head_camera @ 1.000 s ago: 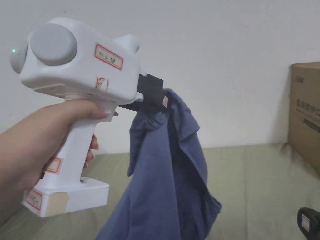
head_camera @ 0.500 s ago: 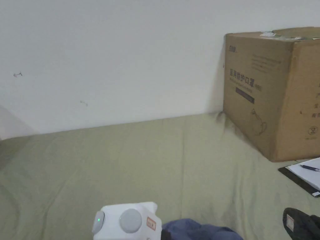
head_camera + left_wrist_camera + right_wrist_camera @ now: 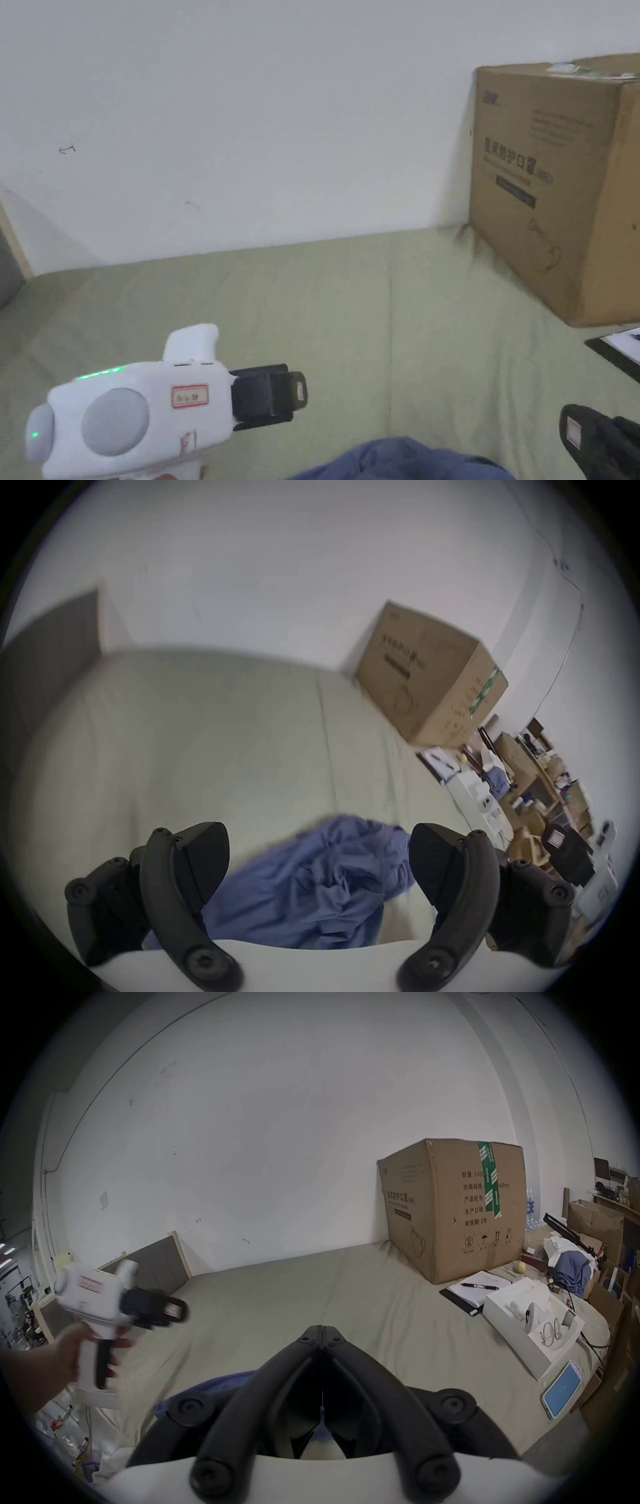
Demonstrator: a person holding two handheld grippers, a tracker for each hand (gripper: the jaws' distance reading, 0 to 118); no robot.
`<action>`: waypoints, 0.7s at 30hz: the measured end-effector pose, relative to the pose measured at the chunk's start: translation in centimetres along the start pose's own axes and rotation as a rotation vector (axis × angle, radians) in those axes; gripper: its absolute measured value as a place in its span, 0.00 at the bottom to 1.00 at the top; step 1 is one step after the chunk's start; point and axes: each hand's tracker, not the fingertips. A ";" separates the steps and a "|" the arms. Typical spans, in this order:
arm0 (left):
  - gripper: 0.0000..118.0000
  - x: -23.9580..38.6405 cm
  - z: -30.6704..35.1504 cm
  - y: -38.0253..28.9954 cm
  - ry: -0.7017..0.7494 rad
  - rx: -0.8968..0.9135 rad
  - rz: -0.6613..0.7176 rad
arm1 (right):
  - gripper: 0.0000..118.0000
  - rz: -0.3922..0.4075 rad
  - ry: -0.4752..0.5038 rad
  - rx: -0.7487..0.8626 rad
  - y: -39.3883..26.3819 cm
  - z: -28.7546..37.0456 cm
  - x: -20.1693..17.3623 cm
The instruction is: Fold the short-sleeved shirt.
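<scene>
Left gripper (image 3: pixel 318 854): jaws spread wide, nothing between them, held above the olive-green bed surface (image 3: pixel 375 300) with the muzzle aimed toward the cardboard box (image 3: pixel 556 181). Also visible in head view at lower left (image 3: pixel 299 390) and in right gripper view at left (image 3: pixel 181 1310), gripped by a hand (image 3: pixel 74 1348). Right gripper (image 3: pixel 322 1329): jaw tips pressed together, nothing visible between the tips; a trace of blue cloth visible low down between the jaw arms, contact not determinable. Black tip visible at the lower right edge of head view (image 3: pixel 594 440). Short-sleeved shirt (image 3: pixel 311 885): blue, crumpled in a heap on the bed surface, below and beyond the left gripper, touching neither of its jaws; top of the heap at the bottom edge of head view (image 3: pixel 406 459); partly hidden behind the right gripper's linkage (image 3: pixel 221 1380). Cardboard box standing against the wall at the right side of the bed, well apart from the shirt. Clipboard with paper and pen (image 3: pixel 474 1288) lying just beside the box.
</scene>
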 end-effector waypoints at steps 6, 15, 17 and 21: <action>0.62 0.5 11.5 -5.7 0.060 0.371 -0.049 | 0.00 0.025 0.006 0.094 0.2 1.0 -2.1; 0.00 -0.1 14.2 -18.0 0.442 0.666 -0.187 | 0.00 0.219 -0.140 0.424 -5.5 2.9 -5.6; 0.00 -0.4 13.9 -18.4 0.418 0.659 -0.165 | 0.00 0.207 -0.150 0.411 -6.2 2.7 -6.0; 0.00 -0.4 13.2 -18.5 0.426 0.645 -0.172 | 0.00 0.180 -0.147 0.385 -6.4 2.7 -6.4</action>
